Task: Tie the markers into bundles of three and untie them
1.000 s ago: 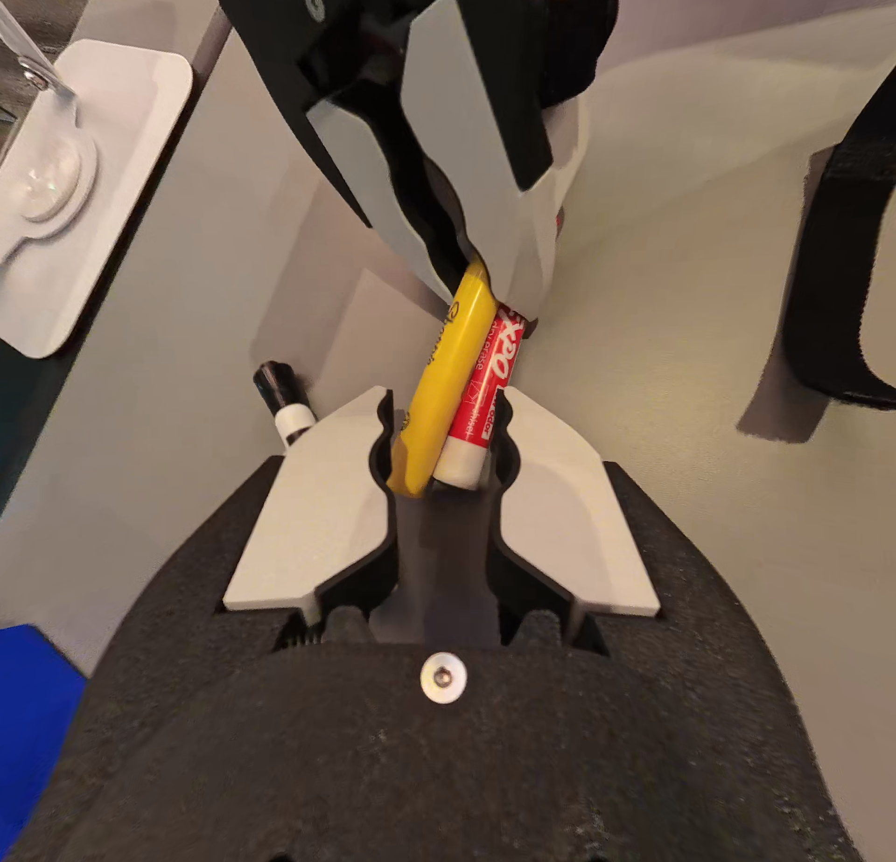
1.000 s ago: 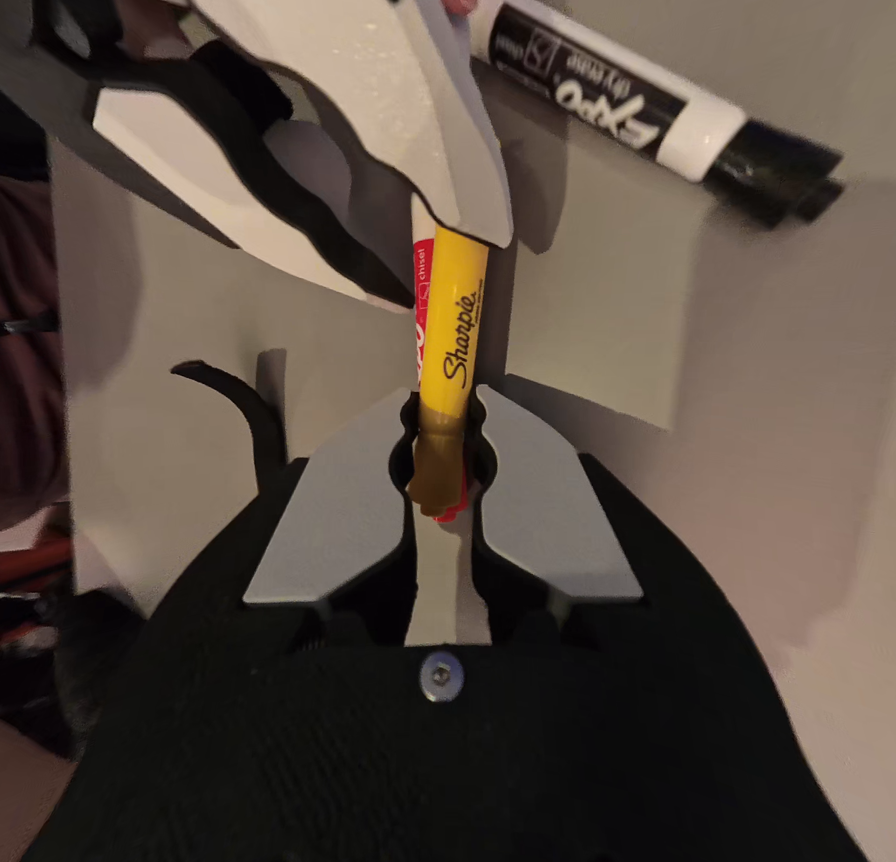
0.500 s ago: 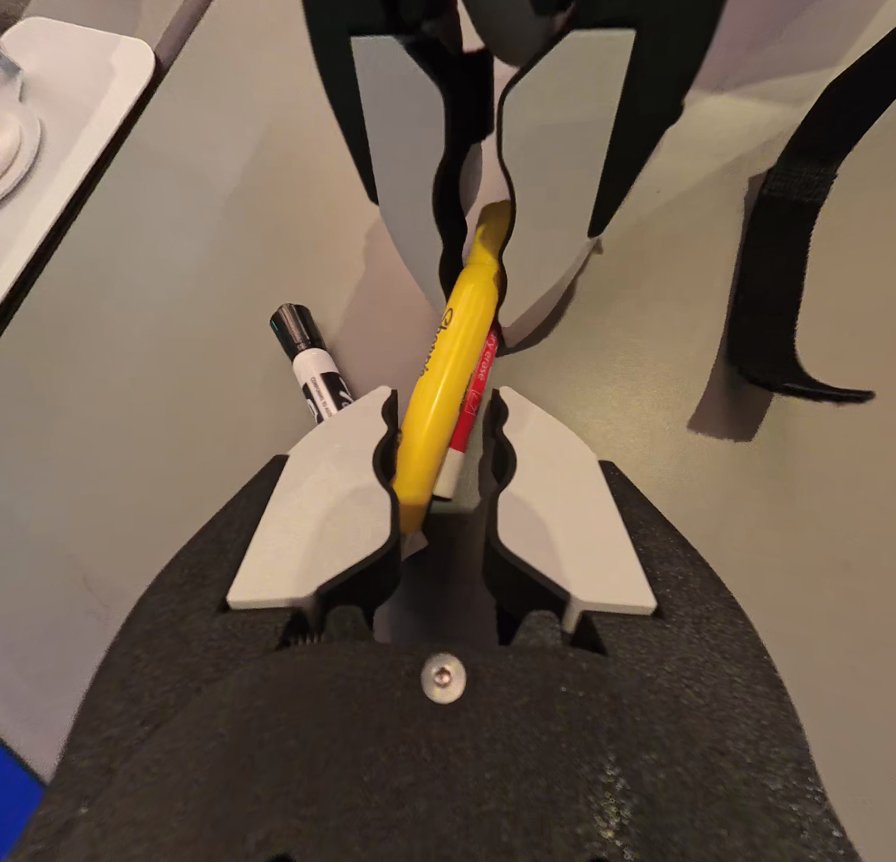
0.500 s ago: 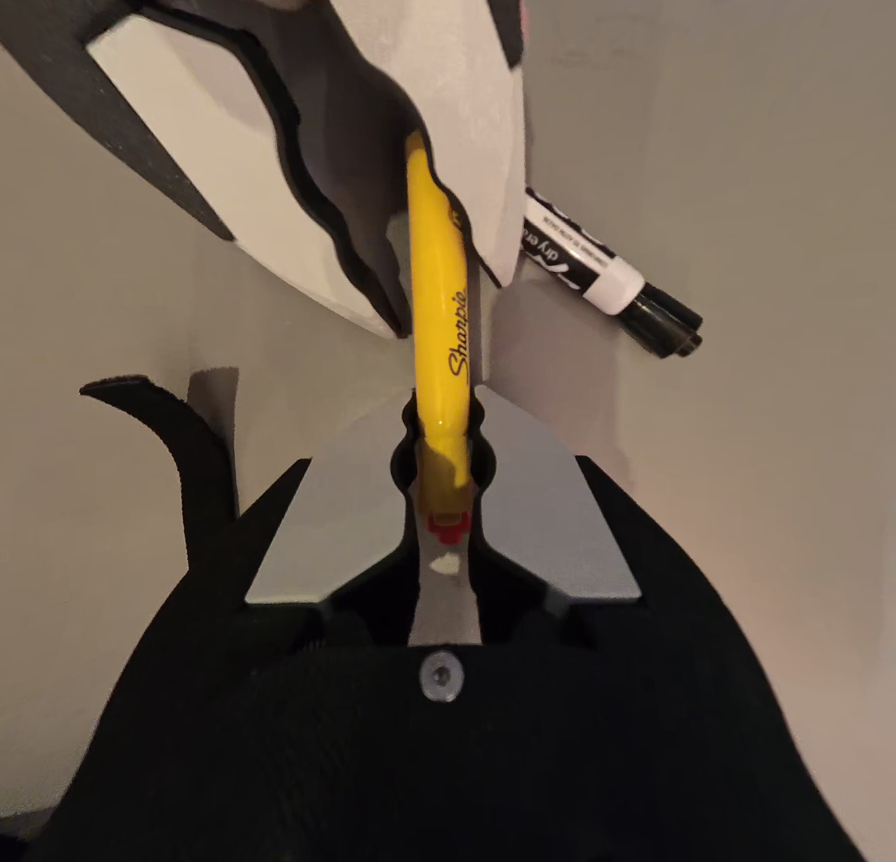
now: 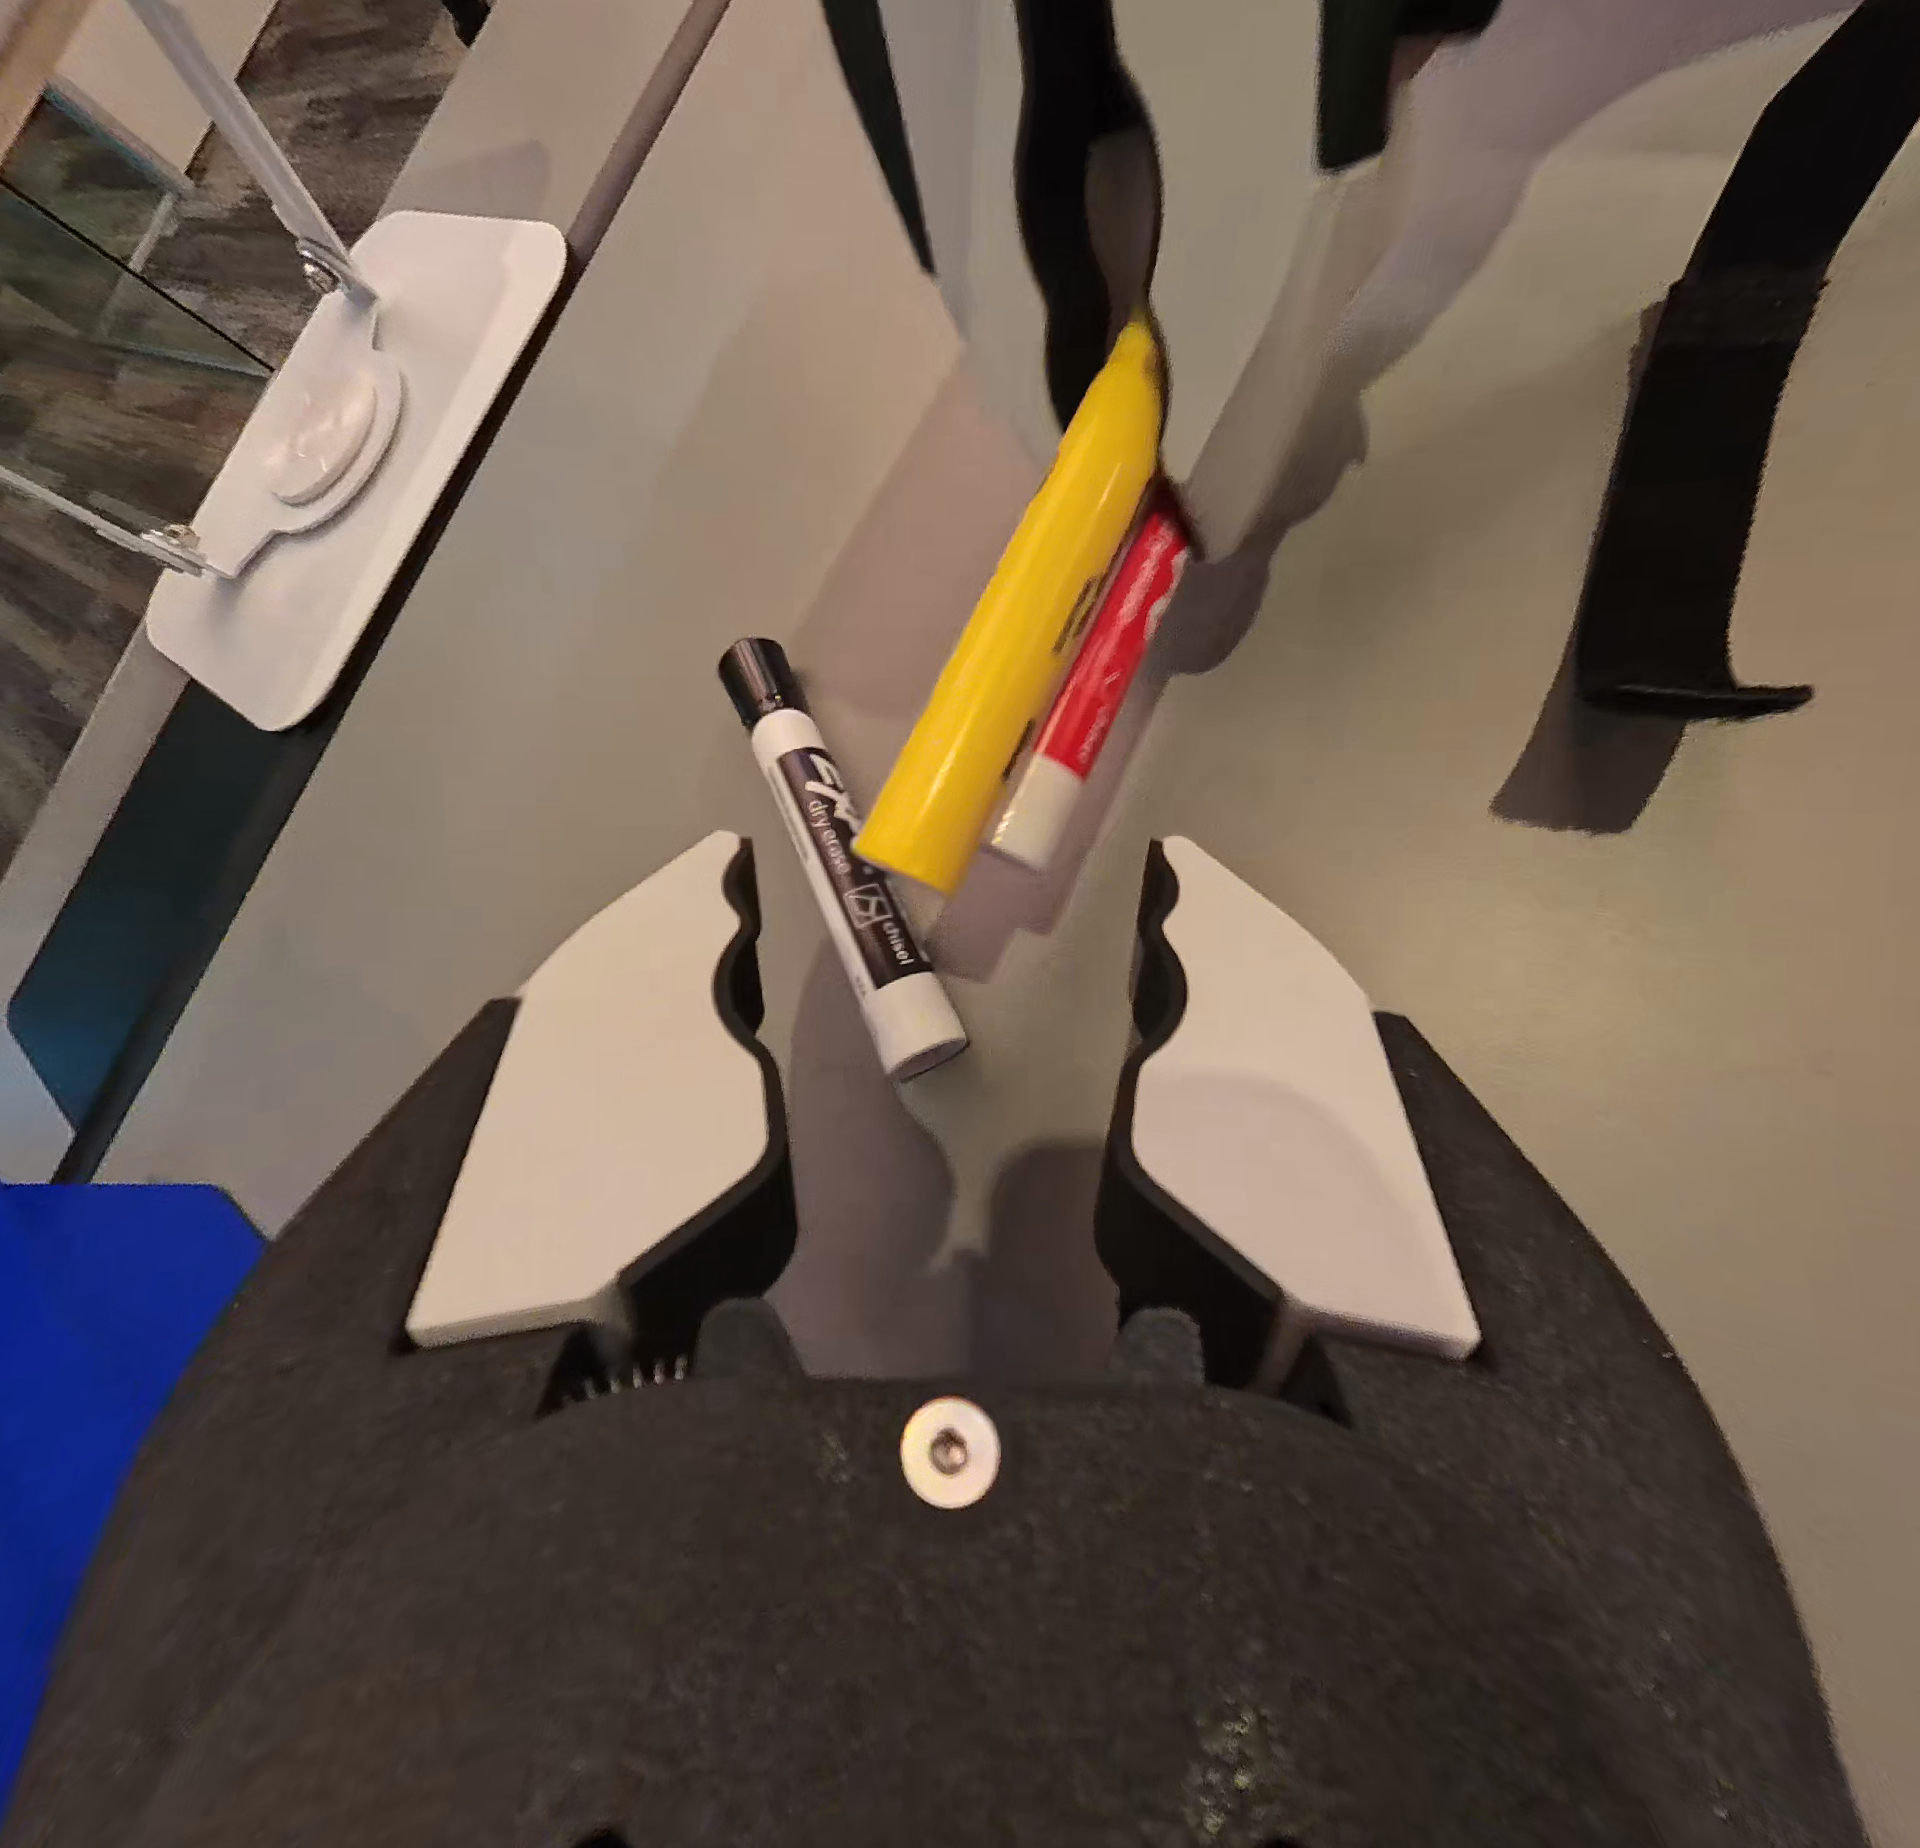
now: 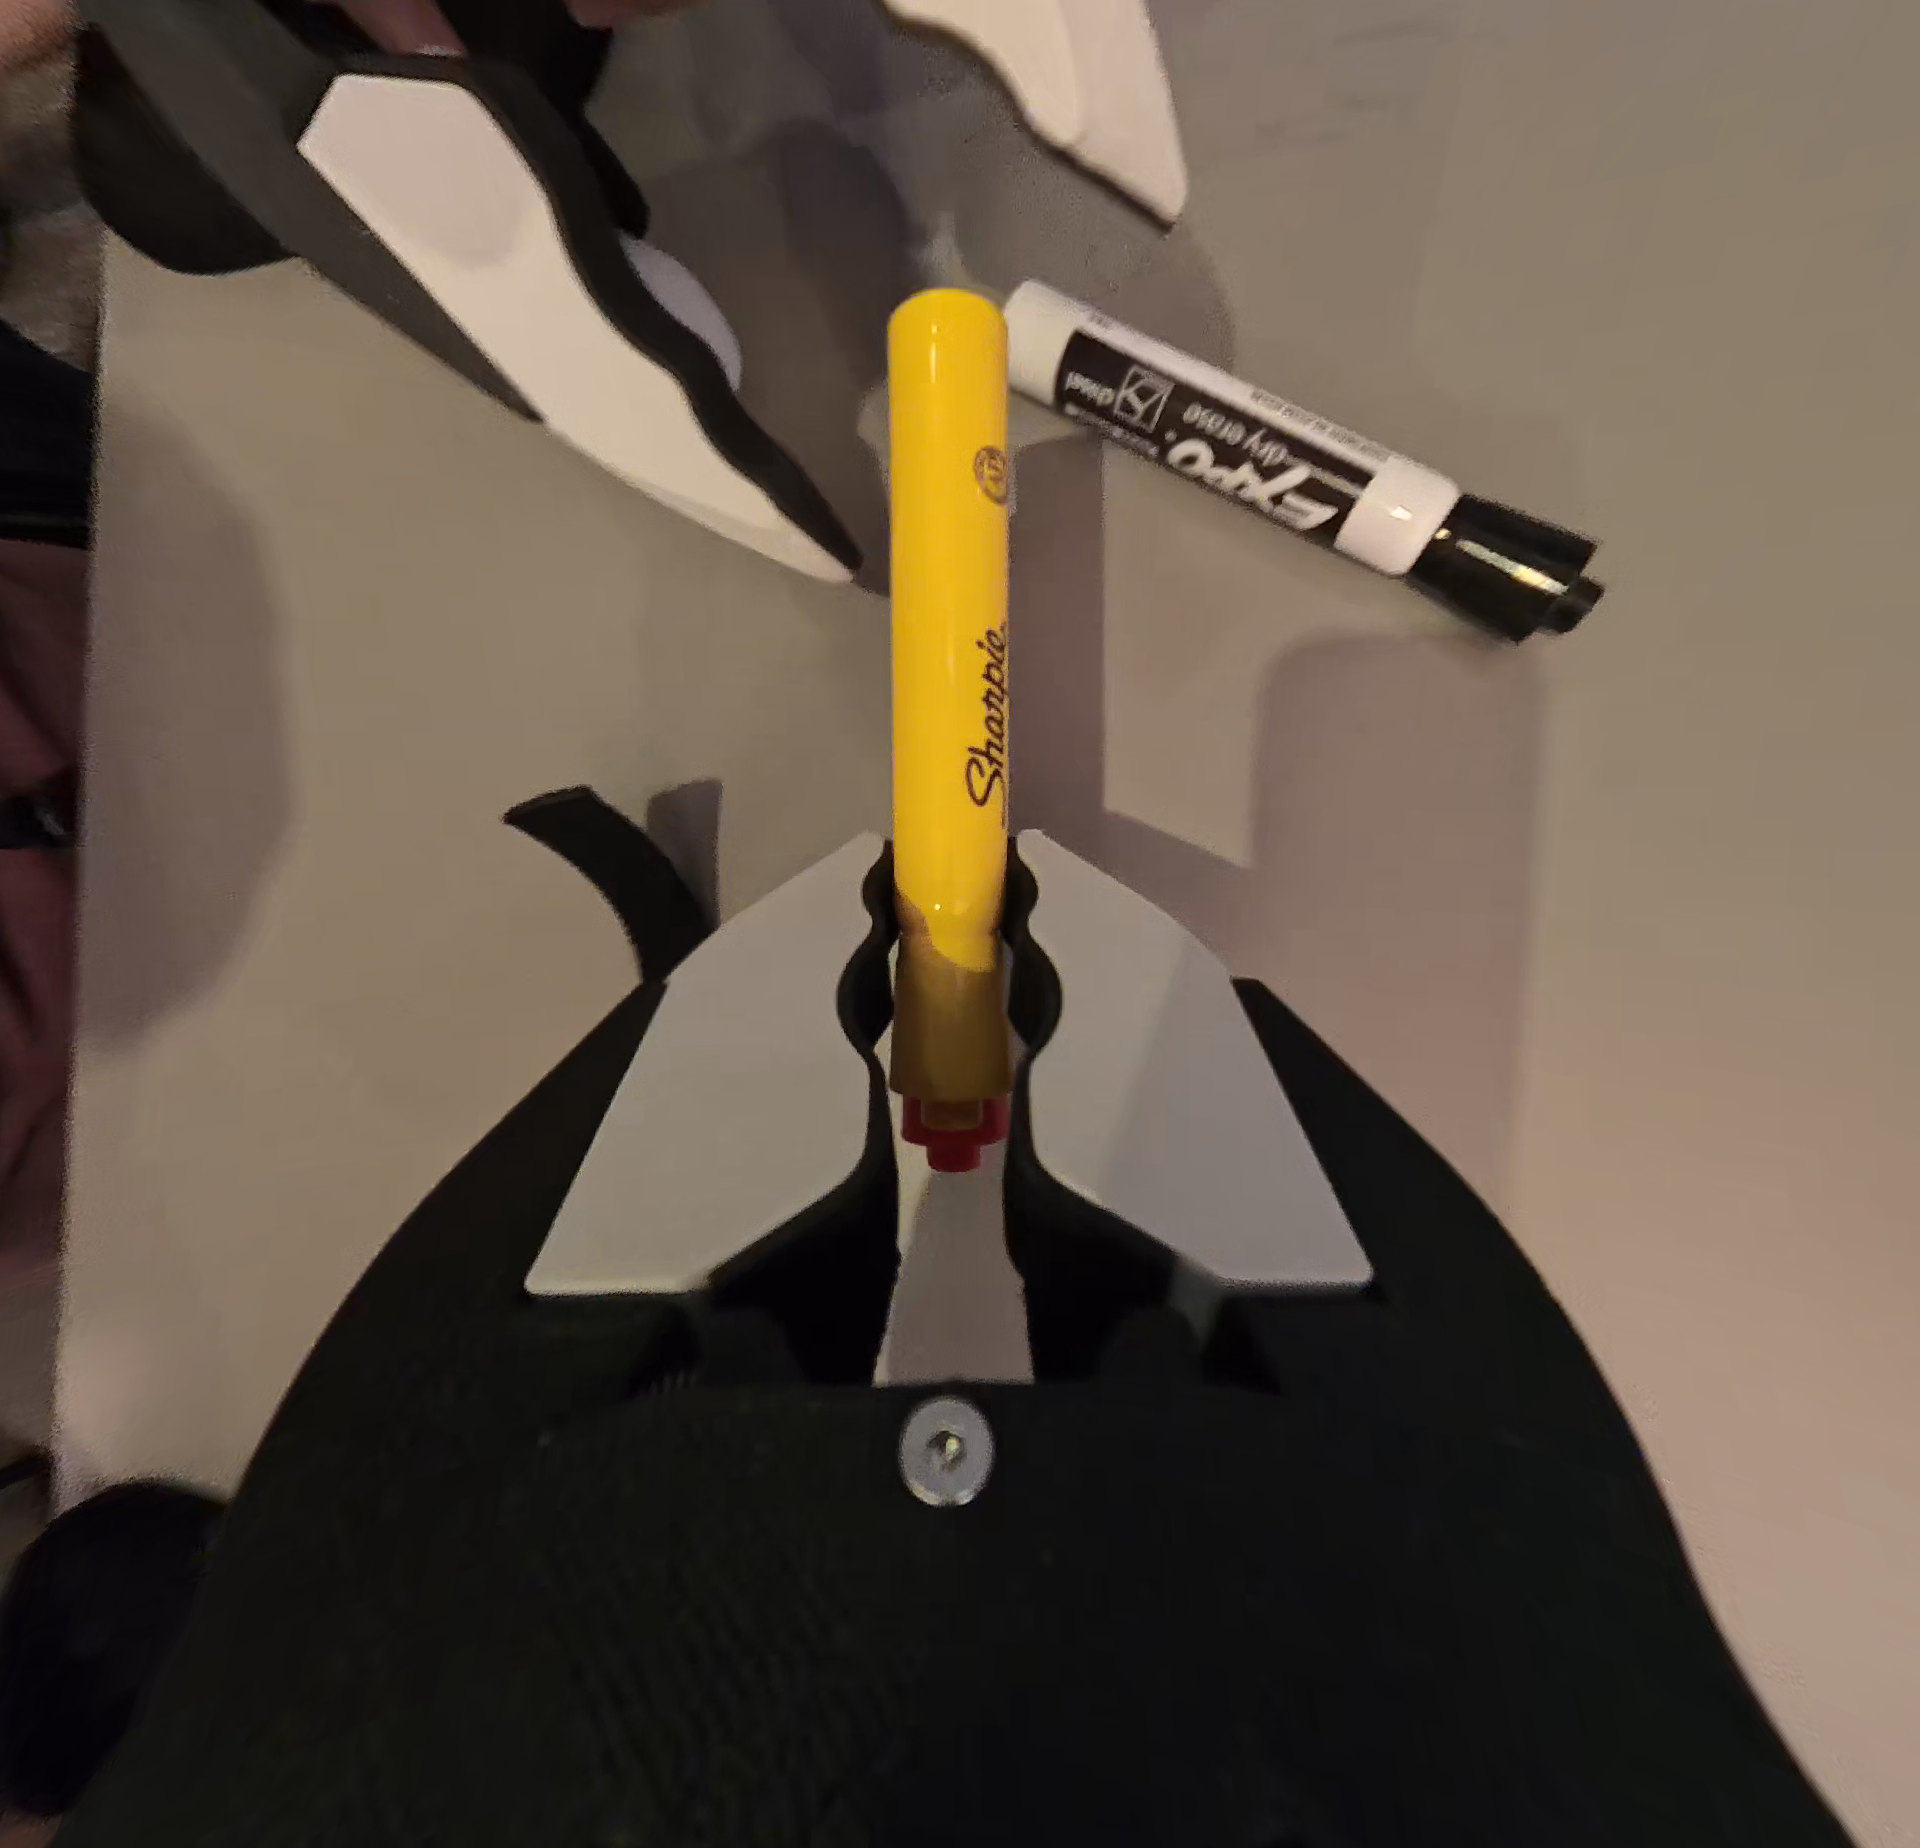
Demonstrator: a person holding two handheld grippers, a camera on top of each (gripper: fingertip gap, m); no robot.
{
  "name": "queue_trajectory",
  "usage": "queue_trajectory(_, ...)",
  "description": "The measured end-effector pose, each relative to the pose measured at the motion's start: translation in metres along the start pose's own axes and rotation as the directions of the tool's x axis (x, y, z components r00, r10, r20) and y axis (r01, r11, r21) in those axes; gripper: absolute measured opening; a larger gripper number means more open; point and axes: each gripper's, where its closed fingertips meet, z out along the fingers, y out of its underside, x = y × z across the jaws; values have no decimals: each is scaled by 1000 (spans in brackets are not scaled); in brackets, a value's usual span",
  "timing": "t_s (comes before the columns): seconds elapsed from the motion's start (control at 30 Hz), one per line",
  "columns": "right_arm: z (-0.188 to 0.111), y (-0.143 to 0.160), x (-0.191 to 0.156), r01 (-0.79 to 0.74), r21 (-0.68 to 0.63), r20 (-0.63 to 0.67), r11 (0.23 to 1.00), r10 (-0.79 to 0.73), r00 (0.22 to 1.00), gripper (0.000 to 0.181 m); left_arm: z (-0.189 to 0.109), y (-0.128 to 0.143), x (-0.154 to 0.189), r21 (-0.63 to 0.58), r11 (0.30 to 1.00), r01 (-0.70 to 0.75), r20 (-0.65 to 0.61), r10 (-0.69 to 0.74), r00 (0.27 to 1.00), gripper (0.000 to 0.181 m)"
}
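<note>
- Markers split between two places in the left wrist view: yellow marker (image 5: pixel 1023 614) and red marker (image 5: pixel 1096 692) side by side, upper centre, far ends pinched in the right gripper (image 5: pixel 1169 416); near ends free and raised off the table (image 5: pixel 416 759).
- Black marker (image 5: pixel 836 853) flat on the table at frame centre, just left of the held pair, lying partly between the spread fingers.
- Left gripper (image 5: pixel 945 868) wide open, empty, aimed at the loose marker; likely about to add it as the third.
- Black strap (image 5: pixel 1704 468) draped at upper right, well apart; bundle not yet tied.
- White plate with a clear arm (image 5: pixel 343 448) at upper left, by the table edge.
- Right wrist view: right gripper (image 6: pixel 945 863) closed on the yellow marker (image 6: pixel 948 593), upright at frame centre; red marker's cap end (image 6: pixel 951 1138) just peeking beneath, so both clamped together, probably to keep the pair aligned.
- Black marker (image 6: pixel 1278 458) on the table (image 6: pixel 1662 967) at upper right, untouched.
- Left gripper (image 6: pixel 790 271) at upper left, fingers apart, holding nothing.
- Strap end (image 6: pixel 613 853) curling at left of centre.
</note>
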Motion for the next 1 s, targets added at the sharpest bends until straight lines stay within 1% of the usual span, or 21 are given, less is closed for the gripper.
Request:
queue_trajectory(0.07,-7,3,-8,-52,-41,40,998,53,998,19,-1,0,-3,2,999,-32,-4,32,999,71)
queue_trajectory(0.13,-14,5,-15,-105,-95,63,990,111,992,19,-4,-6,-3,29,998,-53,-26,54,998,69)
queue_trajectory(0.17,-17,5,-20,-125,-112,73,986,133,988,19,-5,-8,-3,34,998,-49,-30,50,998,66)
queue_trajectory(0.23,-22,3,-27,-159,-121,81,980,169,982,19,-6,-9,-4,14,999,-37,-28,37,999,67)
queue_trajectory(0.27,-24,2,-30,-175,-113,81,978,184,980,19,-8,-11,-2,17,999,-29,-30,30,999,66)
queue_trajectory(0.37,-27,0,-30,-230,-60,63,971,234,970,19,-13,-16,2,51,998,-30,16,29,999,57)
queue_trajectory(0.43,-29,-1,-27,-262,-7,57,965,262,963,19,-15,-14,11,53,998,-27,23,26,999,56)
queue_trajectory(0.5,-32,-4,-29,-291,38,89,956,287,954,19,-19,-11,18,40,999,-33,23,32,999,58)
queue_trajectory(0.53,-33,-4,-31,-295,49,101,954,289,952,19,-21,-12,24,50,999,-21,-2,21,1000,59)
queue_trajectory(0.6,-35,-3,-31,-290,50,90,956,285,954,19,-26,-21,32,103,994,19,-30,-16,999,57)
queue_trajectory(0.7,-38,-6,-37,-285,50,107,957,279,954,19,-30,-32,29,130,991,23,3,-23,1000,59)
queue_trajectory(0.77,-39,-7,-40,-271,42,101,962,266,959,19,-31,-38,30,150,988,21,2,-22,1000,60)
queue_trajectory(1.0,-41,-7,-38,-285,30,90,958,281,956,19,-30,-42,30,149,989,21,6,-23,1000,62)
